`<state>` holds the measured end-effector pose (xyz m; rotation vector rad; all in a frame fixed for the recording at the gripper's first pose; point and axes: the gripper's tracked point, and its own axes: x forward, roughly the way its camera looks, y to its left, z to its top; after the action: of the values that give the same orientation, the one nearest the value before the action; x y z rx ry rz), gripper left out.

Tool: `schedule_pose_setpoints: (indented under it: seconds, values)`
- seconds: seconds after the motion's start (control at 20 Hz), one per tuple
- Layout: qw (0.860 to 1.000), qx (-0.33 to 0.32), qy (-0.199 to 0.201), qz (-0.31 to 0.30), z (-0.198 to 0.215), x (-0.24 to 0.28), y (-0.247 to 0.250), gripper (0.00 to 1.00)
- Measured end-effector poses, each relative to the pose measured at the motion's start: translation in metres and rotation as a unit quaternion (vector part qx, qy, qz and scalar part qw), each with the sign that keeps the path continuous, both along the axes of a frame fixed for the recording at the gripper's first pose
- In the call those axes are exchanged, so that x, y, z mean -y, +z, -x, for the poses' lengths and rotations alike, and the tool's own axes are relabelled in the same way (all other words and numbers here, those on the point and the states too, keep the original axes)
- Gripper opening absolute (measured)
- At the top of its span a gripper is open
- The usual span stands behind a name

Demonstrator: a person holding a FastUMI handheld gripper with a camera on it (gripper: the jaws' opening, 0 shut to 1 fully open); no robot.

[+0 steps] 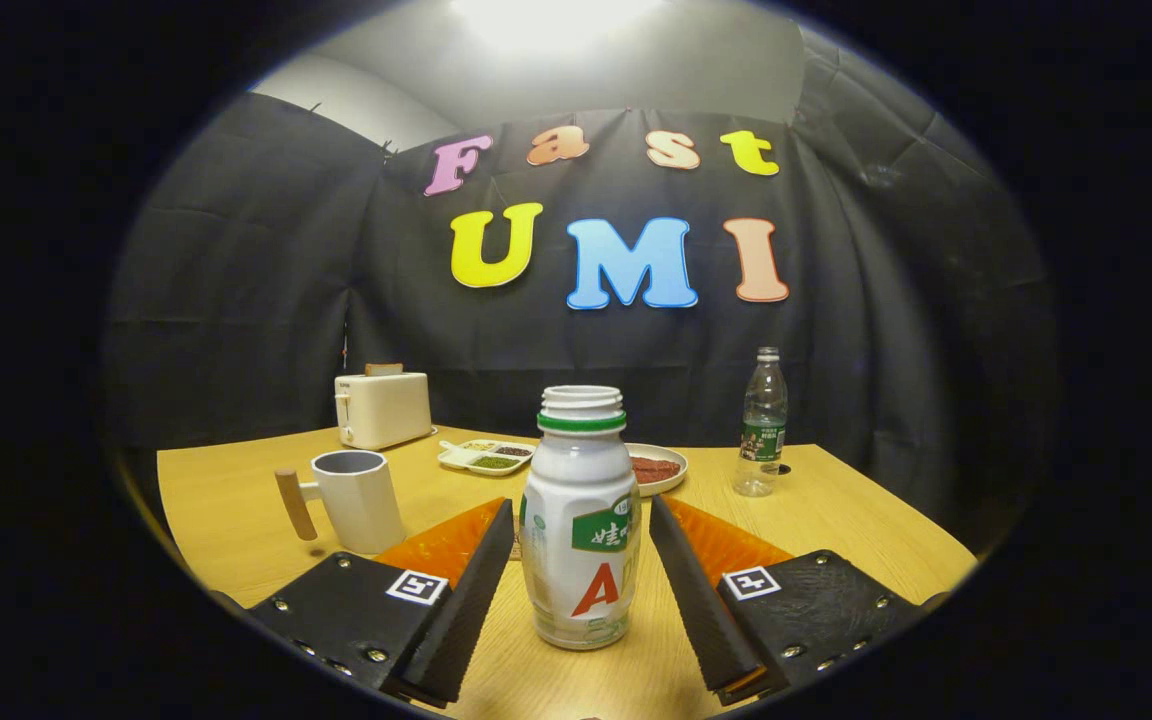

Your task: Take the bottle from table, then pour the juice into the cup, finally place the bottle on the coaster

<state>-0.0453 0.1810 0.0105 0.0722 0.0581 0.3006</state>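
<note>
Bottle (579, 520), white and uncapped, stands upright on the table (826, 500) between the fingers of the tongs (581, 545), which are spread to either side of it with a narrow gap on each flank. A white cup (361, 498) with a wooden handle stands near, beyond the left finger, while toaster (382, 406), tray (484, 456), plate (658, 468) and water bottle (762, 425) sit further back, bare wood between.

The bottle (581, 520) stands upright on the table (856, 520), filling most of the gap between the spread fingers of the gripper (581, 555), with a narrow slit on each side. Left of the bottle the mug (356, 500) blocks the way. Behind the bottle lie a plate (658, 468) and tray (486, 456); right of it, bare tabletop runs to a water bottle (762, 425).
</note>
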Motion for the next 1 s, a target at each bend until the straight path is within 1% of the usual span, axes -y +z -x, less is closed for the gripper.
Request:
schedule_pose_setpoints:
  seconds: [0.3, 0.35, 0.75, 0.8, 0.9, 0.95, 1.0]
  values:
    - [0.999, -0.028, -0.036, 0.015, -0.007, -0.003, -0.014, 0.85]
    - [0.999, -0.029, -0.040, 0.018, -0.008, -0.005, -0.015, 0.81]
    - [0.997, -0.044, -0.058, 0.022, -0.011, -0.006, -0.018, 0.78]
    - [0.997, -0.046, -0.062, 0.019, -0.012, -0.005, -0.018, 0.75]
    - [0.996, -0.048, -0.071, 0.024, -0.015, -0.007, -0.018, 0.75]
    - [0.996, -0.047, -0.072, 0.026, -0.013, -0.006, -0.018, 0.68]
    - [0.996, -0.048, -0.072, 0.030, -0.013, -0.007, -0.017, 0.68]
